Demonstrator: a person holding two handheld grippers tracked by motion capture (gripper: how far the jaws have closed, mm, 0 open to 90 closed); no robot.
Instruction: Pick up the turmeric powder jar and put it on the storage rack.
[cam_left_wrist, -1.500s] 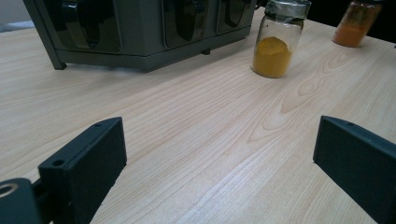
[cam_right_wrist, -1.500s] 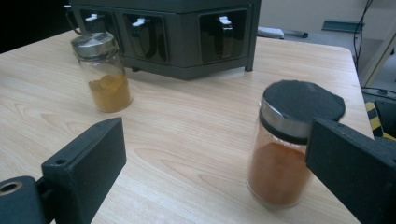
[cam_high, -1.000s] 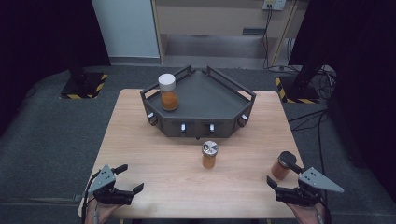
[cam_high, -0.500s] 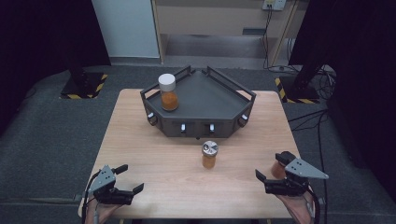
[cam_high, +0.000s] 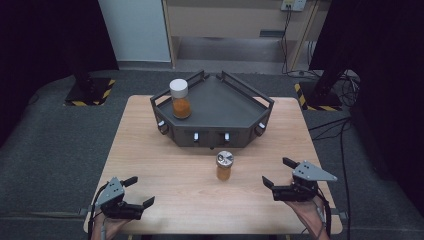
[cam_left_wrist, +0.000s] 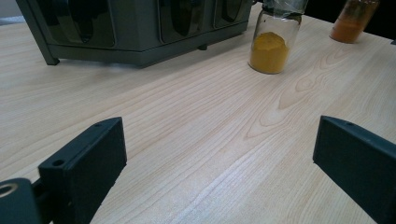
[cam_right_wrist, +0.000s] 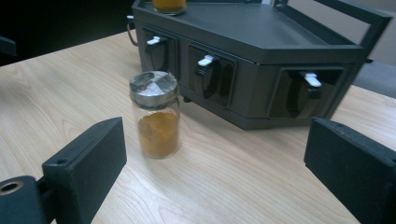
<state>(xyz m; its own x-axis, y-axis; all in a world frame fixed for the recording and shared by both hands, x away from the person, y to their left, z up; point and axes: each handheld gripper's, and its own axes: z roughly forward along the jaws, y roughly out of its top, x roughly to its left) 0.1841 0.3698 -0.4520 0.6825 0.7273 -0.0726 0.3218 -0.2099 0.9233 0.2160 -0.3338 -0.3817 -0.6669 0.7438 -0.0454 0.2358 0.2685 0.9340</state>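
Nearest the camera, at the lower left of the high view, the left claw (cam_high: 137, 194) rests low over the surface (cam_high: 165, 165) with its jaws spread and nothing between them; its own view looks out across bare wood grain. At the lower right, the right claw (cam_high: 280, 174) is likewise released and empty, its jaws wide apart and aimed toward the middle of the surface.

Just beyond it, near the centre of the frame, stands the silver-lidded jar (cam_high: 224, 165) of orange powder, upright on the surface and apart from both claws. In the right gripper view that jar (cam_right_wrist: 154, 114) sits left of centre, ahead of the jaws and not yet between them. The work looks to be at an early stage: the grasp has not been made. A second orange jar (cam_left_wrist: 353, 19) shows at the upper right of the left gripper view.

Farther back is the dark tray stand (cam_high: 260, 102), with white-handled drawers along its front. On its top, at the upper left, a white-lidded jar (cam_high: 180, 98) already stands upright. Nothing lies between the right claw and the silver-lidded jar; the stand's front is close behind it.
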